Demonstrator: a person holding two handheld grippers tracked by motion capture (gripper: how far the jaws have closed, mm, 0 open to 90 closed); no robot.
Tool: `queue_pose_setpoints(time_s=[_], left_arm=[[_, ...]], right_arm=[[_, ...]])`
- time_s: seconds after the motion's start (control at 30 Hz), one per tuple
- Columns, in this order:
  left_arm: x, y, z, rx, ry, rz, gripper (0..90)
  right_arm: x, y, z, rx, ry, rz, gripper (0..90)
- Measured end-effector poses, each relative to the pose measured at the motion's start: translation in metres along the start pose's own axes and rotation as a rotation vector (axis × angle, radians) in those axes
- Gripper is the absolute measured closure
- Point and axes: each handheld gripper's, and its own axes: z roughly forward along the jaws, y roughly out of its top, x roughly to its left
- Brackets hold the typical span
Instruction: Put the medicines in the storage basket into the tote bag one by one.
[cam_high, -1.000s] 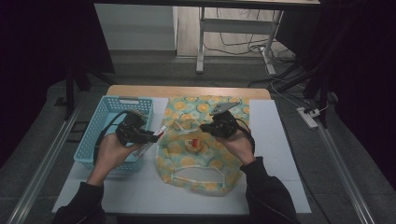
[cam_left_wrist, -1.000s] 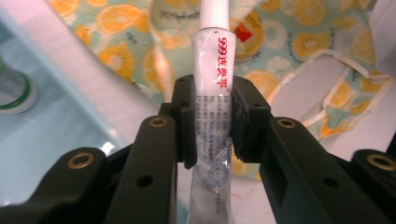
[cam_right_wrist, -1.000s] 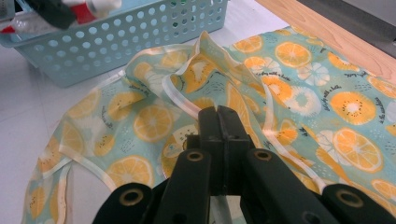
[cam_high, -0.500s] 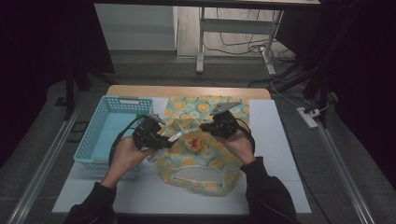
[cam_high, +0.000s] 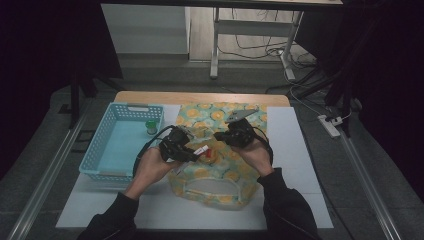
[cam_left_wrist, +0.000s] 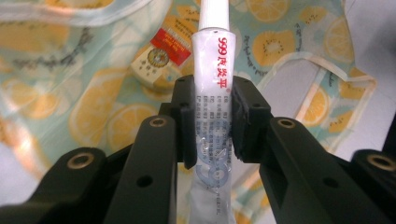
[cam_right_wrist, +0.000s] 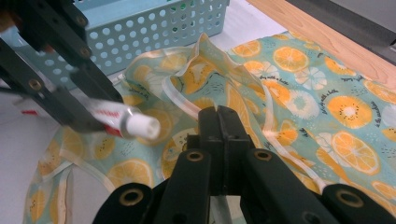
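On the tabletop (cam_high: 295, 150) lies an orange-slice-patterned fabric bag (cam_high: 220, 170), with a light blue perforated basket (cam_high: 100, 155) just beside it on the left. The left gripper (cam_left_wrist: 212, 116) pinches a white tube with red lettering (cam_left_wrist: 215, 70) between its pads, the tube's capped end pointing away from the hand and held over the bag. Seen from above, the tube (cam_high: 201, 150) hangs above the bag's middle, near a small red-and-yellow packet (cam_left_wrist: 161, 60) that lies under the fabric's opening. The right gripper (cam_right_wrist: 219, 126) has its jaws pressed together on a raised edge of the bag's trim, lifting the cloth into a fold. A small green item (cam_high: 150, 126) sits inside the basket near its far corner.
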Motion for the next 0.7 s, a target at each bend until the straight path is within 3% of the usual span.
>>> queue_pose_setpoints(time_s=[0.33,0.7], left_arm=[[0.001,0.015,0.025,0.012,0.032,0.017,72.6],[0.014,0.023,0.042,0.003,0.061,-0.015,72.6]], right_arm=[[0.000,0.000,0.000,-0.003,-0.002,-0.001,90.0],[0.000,0.000,0.000,-0.001,-0.005,0.001,90.0]])
